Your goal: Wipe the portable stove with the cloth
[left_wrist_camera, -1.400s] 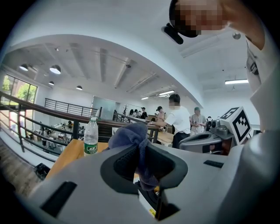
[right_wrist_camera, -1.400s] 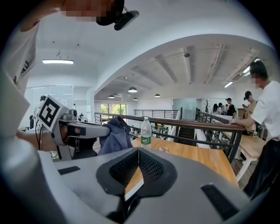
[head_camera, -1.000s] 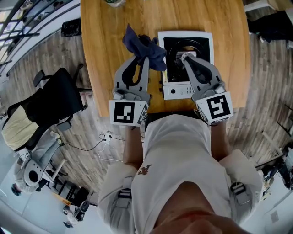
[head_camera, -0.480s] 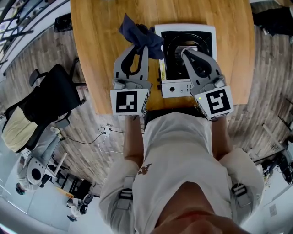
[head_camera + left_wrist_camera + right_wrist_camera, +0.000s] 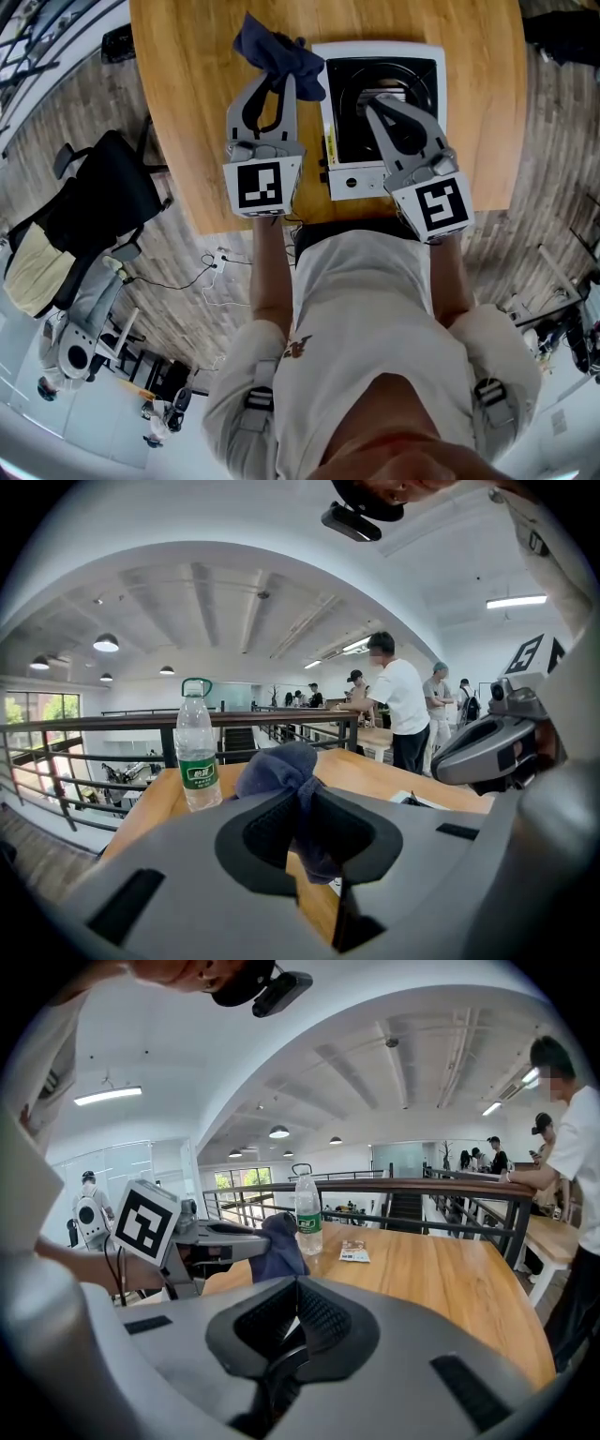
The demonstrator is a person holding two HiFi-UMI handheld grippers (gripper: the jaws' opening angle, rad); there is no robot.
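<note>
Left gripper: clamped on cloth | stove: immediately right of cloth | right gripper: jaws together, empty, over stove.

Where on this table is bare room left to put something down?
Bare wood lies between the table's left edge and the cloth held by the left gripper, and in a strip right of the stove. The middle is crowded: cloth, stove and right gripper close together.
</note>
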